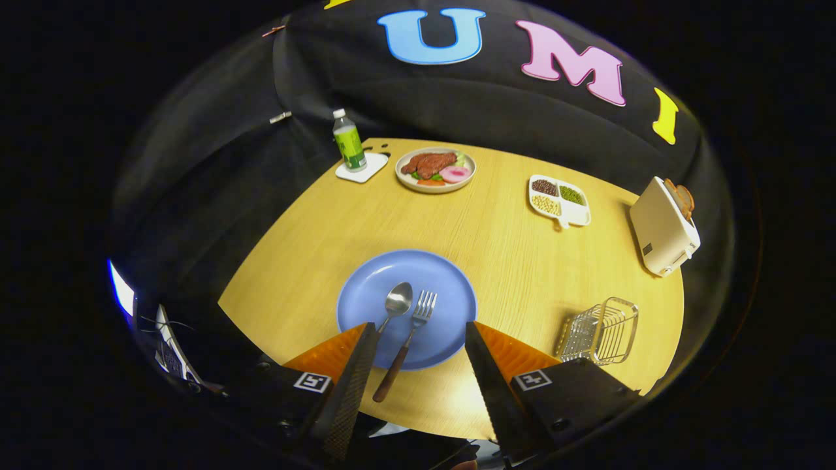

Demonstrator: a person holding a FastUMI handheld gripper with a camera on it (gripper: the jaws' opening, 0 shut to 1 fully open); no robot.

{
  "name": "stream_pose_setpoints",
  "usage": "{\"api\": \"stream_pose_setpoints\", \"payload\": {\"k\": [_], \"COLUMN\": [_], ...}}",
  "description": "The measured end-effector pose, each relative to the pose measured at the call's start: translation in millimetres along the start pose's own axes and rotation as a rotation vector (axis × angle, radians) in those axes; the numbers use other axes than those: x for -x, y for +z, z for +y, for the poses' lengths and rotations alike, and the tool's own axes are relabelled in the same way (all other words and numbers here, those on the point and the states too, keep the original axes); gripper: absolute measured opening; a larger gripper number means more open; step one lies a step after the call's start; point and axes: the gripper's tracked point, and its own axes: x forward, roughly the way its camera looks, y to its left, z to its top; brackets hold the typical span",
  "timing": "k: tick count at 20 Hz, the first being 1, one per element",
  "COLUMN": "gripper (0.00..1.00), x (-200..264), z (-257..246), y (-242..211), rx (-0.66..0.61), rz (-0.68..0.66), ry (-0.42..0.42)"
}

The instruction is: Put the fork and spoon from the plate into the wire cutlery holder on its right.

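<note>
Gripper [421,339] fingers are spread wide, holding nothing, above the near rim of the blue plate [366,294]. Spoon [396,302] and fork [411,339] lie side by side on the plate, handles pointing between the fingers; the fork's wooden handle overhangs onto the wooden table [509,248]. Wire cutlery holder [601,329] stands right of the plate, apart from it.

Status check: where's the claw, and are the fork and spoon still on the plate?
Claw open, empty, above blue plate. Spoon and fork on plate, between the fingers. Wire cutlery holder empty, right of plate. Path unobstructed.
</note>
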Motion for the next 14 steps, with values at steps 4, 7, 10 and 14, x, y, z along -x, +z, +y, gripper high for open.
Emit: {"api": "stream_pose_setpoints", "payload": {"k": [4, 7, 10, 14], "gripper": [0.7, 0.6, 0.47, 0.21], "x": [-38, -62, -77, -96], "z": [8, 7, 9, 8], "y": [-31, -53, -65, -72], "rx": [0.06, 0.092, 0.057, -0.036], "rz": [0.104, 0.173, 0.23, 0.287], "ry": [-0.026, -0.066, -0.089, -0.112]}}
